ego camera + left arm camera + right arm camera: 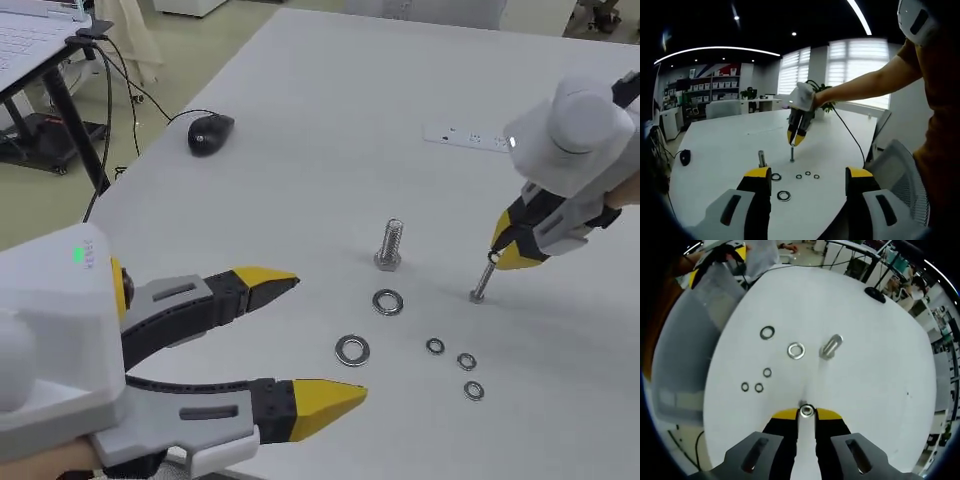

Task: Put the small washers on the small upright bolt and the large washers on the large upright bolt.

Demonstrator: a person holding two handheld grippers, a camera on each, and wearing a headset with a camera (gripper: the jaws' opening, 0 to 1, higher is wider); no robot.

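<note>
My right gripper (497,258) is shut on a small washer (806,411) and holds it at the top of the small upright bolt (481,285). The large upright bolt (390,245) stands a little to the left of it. Two large washers (388,301) (352,350) lie flat in front of the large bolt. Three small washers (435,346) (467,361) (474,390) lie in front of the small bolt. At the near left my left gripper (320,338) is open and holds nothing, short of the nearer large washer (784,195).
A black mouse (210,132) with its cable lies at the table's far left. A white power strip (465,137) lies beyond the bolts. A laptop stand (60,90) is off the table's left edge, and an office chair (900,170) is at its near side.
</note>
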